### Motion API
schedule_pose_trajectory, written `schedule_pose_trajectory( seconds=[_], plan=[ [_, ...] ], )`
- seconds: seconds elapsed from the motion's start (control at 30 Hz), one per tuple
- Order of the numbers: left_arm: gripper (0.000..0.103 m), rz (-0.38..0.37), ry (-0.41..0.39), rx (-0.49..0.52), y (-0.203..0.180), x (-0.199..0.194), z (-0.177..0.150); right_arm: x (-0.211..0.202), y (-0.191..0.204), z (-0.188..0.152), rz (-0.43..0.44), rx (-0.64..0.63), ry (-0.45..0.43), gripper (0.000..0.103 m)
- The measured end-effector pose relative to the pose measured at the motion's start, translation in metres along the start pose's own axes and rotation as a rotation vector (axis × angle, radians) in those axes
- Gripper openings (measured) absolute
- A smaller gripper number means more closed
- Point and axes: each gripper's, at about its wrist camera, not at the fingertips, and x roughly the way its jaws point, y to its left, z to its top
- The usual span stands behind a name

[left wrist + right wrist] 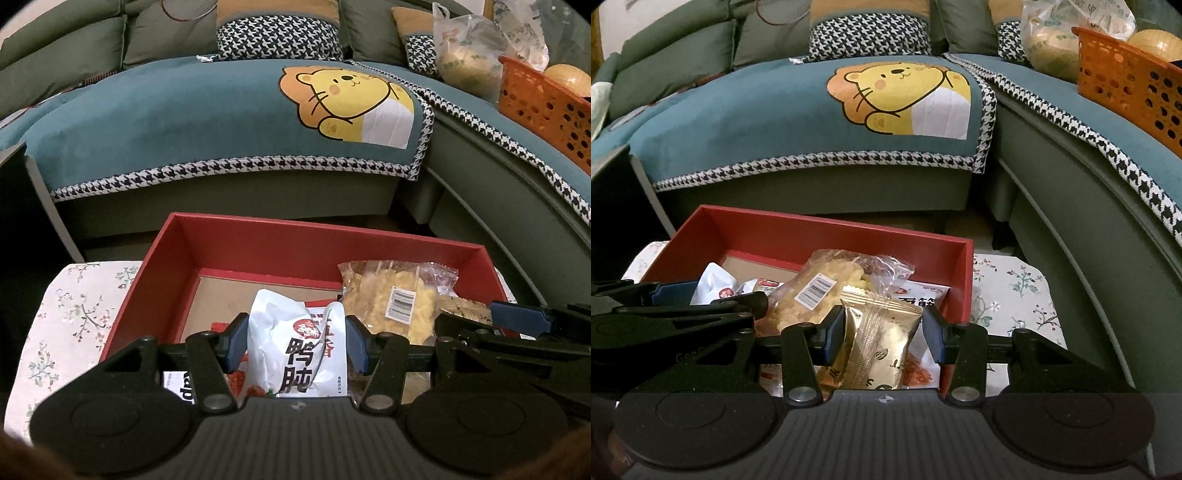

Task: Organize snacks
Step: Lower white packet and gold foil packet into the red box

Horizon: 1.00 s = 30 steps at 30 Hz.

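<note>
Sofa w/ teal cover (166, 122) fills the bkgd; in front sits a low table w/ floral cloth (74, 314), and on it the red box (162, 266), open-topped, where the snacks go.

Going L to R: left gripper (291, 343) is clamped on a white pouch (291, 347), both blue pads pressing its sides so the pack crumples between them. Pouch stands roughly upright, long axis running away from the camera, top edge tipped toward the box's far wall. It hangs over the near-left part of the box, bare cardboard floor just beyond it.

Mid-box: clear bag of yellow crisps (391, 295) lies flat, barcode up, between the two grippers.

Right gripper (882, 336) has a gold sachet (882, 343) btwn its fingers. Left pad touches the pack; right pad looks a bit off the edge, so firm squeeze vs loose hold – can't tell for sure. Sachet is upright too, serrated top pointing fwd, over the box's near-right corner, above a flat printed pack (923, 295).

Both packs already sit over the box, each on its own side of the crisps. So, as I read it, next move = mostly straight down & release, no crossing needed.
</note>
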Motion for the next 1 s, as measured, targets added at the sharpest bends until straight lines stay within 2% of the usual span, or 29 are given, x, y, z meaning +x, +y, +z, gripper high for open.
schedule_pose_trajectory(
  seconds=[1.0],
  plan=[
    [0.063, -0.002, 0.008, 0.000, 0.003, 0.021, -0.008, 0.025, -0.001, -0.005, -0.011, 0.000, 0.000, 0.054]
  ],
)
